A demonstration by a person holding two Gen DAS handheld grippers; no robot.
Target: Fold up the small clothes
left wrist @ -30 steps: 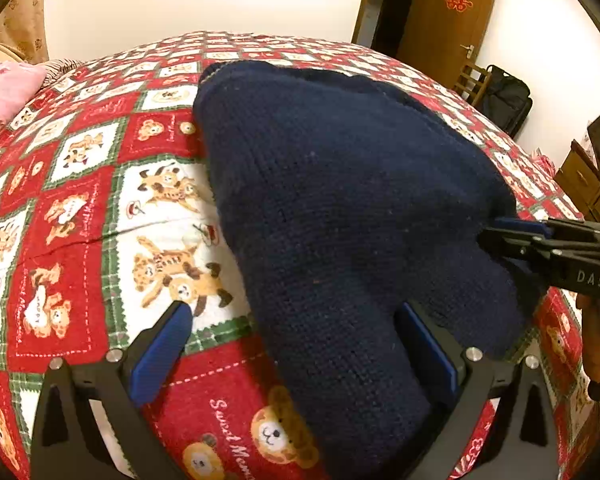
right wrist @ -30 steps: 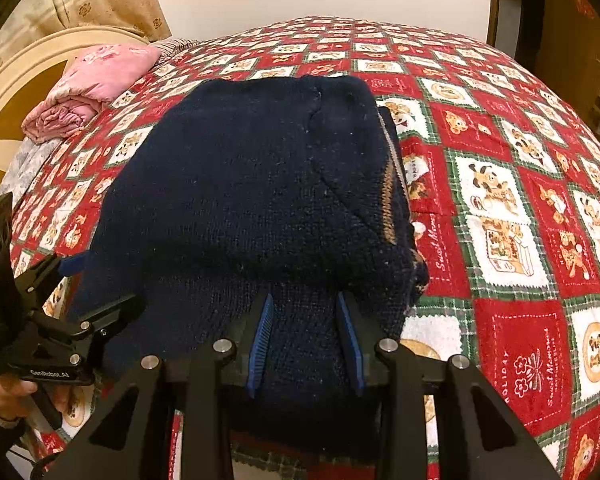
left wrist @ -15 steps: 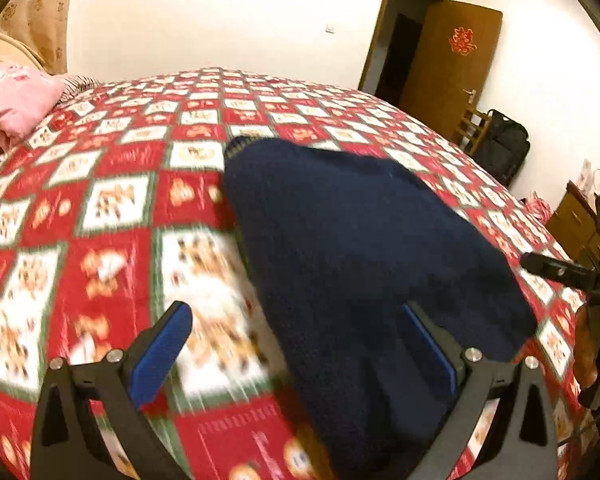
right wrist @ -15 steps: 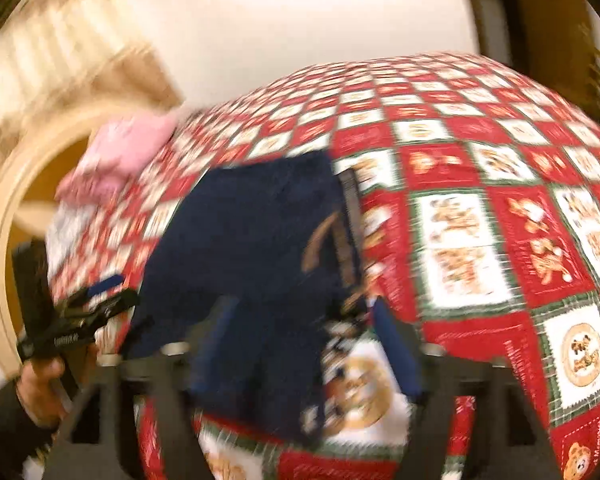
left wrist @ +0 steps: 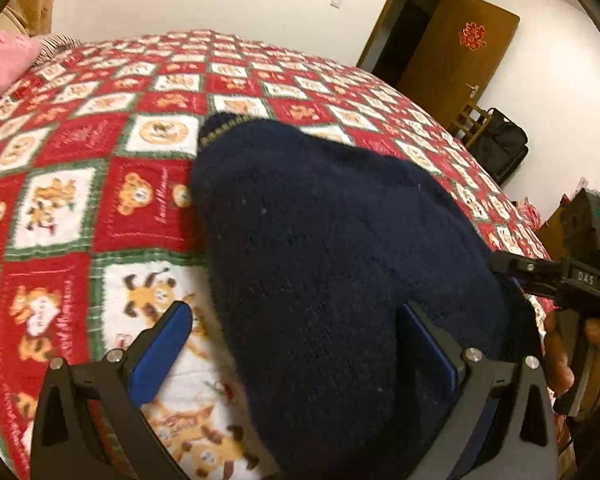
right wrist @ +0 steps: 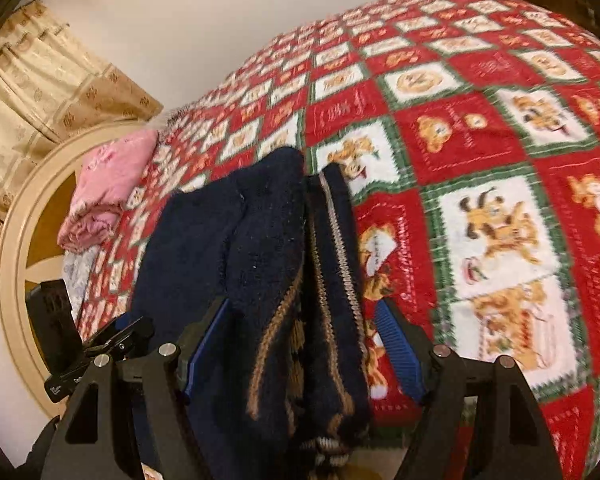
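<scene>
A folded navy knit sweater (left wrist: 332, 248) lies on the red, white and green bear-print blanket (left wrist: 80, 208). My left gripper (left wrist: 296, 344) is open; its right finger is against the sweater's near edge and its left finger is over the blanket. My right gripper (right wrist: 304, 344) is open, its blue pads on either side of the sweater's (right wrist: 268, 264) stacked, tan-striped edges. The right gripper shows in the left wrist view (left wrist: 560, 280) at the sweater's right edge. The left gripper shows in the right wrist view (right wrist: 100, 340) at lower left.
A folded pink garment (right wrist: 108, 184) lies near the round cream headboard (right wrist: 16, 240). A brown door (left wrist: 460, 52), a chair with a black bag (left wrist: 500, 144) and a wooden cabinet stand beyond the bed's right side. Curtains (right wrist: 32, 92) hang behind the headboard.
My right gripper was shut on the sweater's near edge and has opened wide. Both grippers have tilted and shifted, and the sweater's near right edge now shows stacked striped layers.
</scene>
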